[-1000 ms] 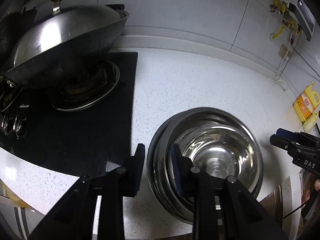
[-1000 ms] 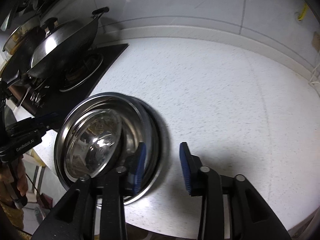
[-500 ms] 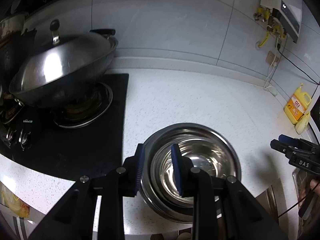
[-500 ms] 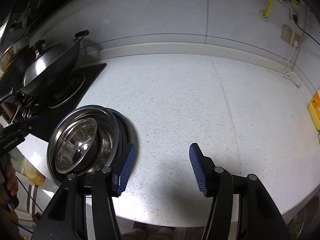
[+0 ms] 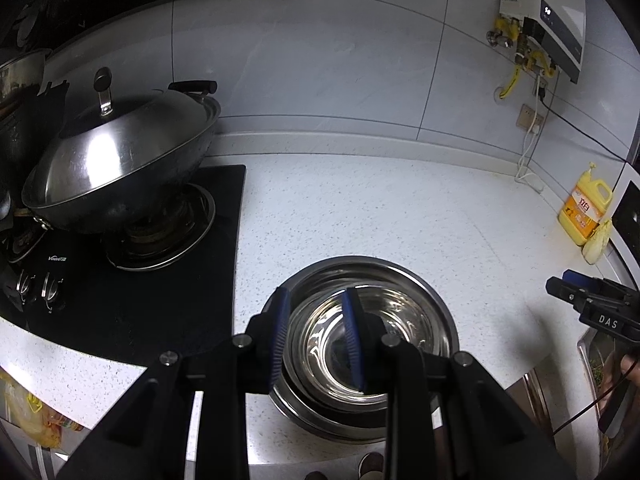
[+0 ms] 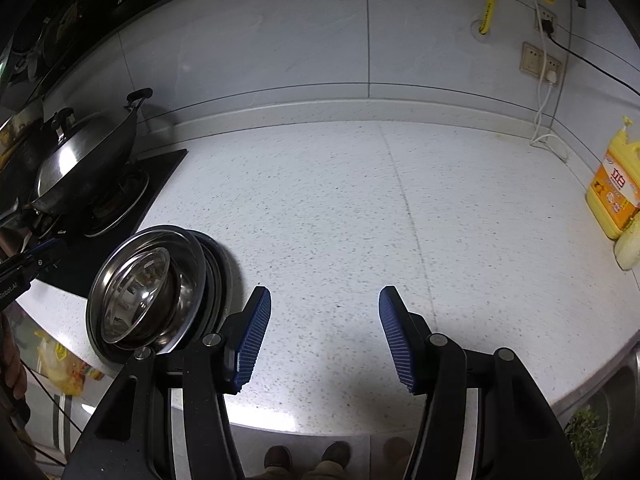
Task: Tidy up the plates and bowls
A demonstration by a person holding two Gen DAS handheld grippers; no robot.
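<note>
**Nested steel stack sitting at the front edge of the desk**

The stack of stainless steel bowls and plates (image 5: 372, 352) is resting near the front edge of the speckled white desk (image 5: 400, 220), just beside the black gas hob (image 5: 132, 300) — smaller bowls nesting inside wider ones, plates underneath.

The left gripper (image 5: 318, 336) is hanging over the stack's near rim with its jaws narrowly parted; one blue pad sits outside the rim, the other over the bowl interior. Whether the pads are pressing the metal, I cannot tell.

The right gripper (image 6: 324, 332) is released, nothing between its pads, over bare desk to the right of the stack (image 6: 156, 288).

Judgement: stacking looks finished or nearly so. The next move probably calls for freeing the left gripper without tipping the bowls — the stack sits close to the edge, so a nudge inward may be wise.
</note>
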